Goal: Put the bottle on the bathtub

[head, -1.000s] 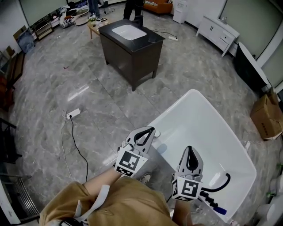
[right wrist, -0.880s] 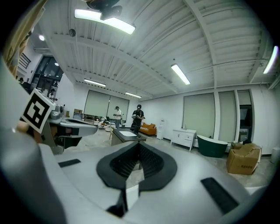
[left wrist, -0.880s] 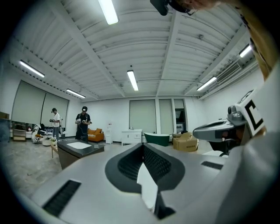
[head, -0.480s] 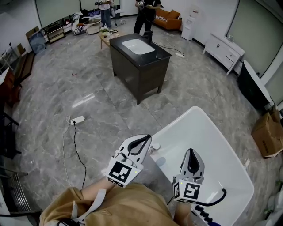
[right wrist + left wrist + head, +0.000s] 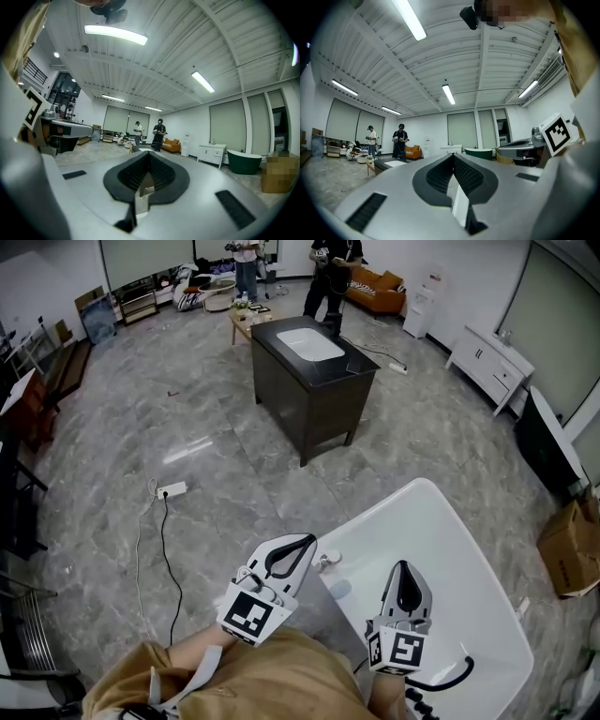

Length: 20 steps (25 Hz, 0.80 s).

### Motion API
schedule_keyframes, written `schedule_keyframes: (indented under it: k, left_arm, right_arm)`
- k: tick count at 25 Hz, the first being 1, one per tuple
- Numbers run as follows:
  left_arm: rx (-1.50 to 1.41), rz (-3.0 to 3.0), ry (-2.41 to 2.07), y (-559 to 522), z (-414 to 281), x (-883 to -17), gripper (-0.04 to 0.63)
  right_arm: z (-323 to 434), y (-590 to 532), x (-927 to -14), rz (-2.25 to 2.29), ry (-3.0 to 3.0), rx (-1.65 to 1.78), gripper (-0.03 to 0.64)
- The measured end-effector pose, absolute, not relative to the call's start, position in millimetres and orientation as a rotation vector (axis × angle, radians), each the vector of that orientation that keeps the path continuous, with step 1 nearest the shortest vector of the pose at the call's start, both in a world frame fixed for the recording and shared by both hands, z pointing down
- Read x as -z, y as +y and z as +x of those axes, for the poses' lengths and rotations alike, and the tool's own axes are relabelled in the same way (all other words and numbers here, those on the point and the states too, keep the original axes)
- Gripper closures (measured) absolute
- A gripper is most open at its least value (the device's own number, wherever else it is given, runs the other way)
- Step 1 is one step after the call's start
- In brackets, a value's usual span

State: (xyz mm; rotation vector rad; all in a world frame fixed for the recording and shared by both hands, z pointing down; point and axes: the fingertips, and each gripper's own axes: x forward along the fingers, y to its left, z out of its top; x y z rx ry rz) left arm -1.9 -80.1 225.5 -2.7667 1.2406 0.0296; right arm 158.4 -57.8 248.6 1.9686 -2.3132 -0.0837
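Surface: I see a grey marbled tile floor (image 5: 187,427) running across a large, bright room with a ribbed white ceiling (image 5: 440,51) and strip lights.

Far centre: a dark vanity cabinet (image 5: 314,395) with a white basin (image 5: 309,343) set in its top. Two people (image 5: 336,263) stand beyond it, near an orange sofa (image 5: 375,287).

Far right: a white sideboard (image 5: 487,367). At the right edge sits a cardboard box (image 5: 572,554).

Left: a white power strip (image 5: 172,489) lies on the floor, and its black cable (image 5: 167,559) trails toward me.

Near right: the white bathtub (image 5: 450,559), with a black hose (image 5: 441,679) curled at its near end.

Bottle: I cannot pick it out with certainty. A dark item (image 5: 419,701) lies beside the hose, cut off by the frame edge.

Left gripper (image 5: 306,541): jaws pressed together with nothing between them. It is held level above the tub's left rim, close to a small white fitting (image 5: 328,561), and I see no contact.

Right gripper (image 5: 403,568): jaws likewise closed on nothing. It is held level over the tub's interior, just right of the left one.
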Motion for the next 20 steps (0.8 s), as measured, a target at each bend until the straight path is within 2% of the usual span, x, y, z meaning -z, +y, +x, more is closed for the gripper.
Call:
schedule_keyframes:
  k: [20]
  left_arm:
    - [-0.003, -2.803, 1.212, -61, 7, -231, 0.588]
  right_arm:
    - [148, -35, -257, 1.926, -2.357, 0.053, 0.612]
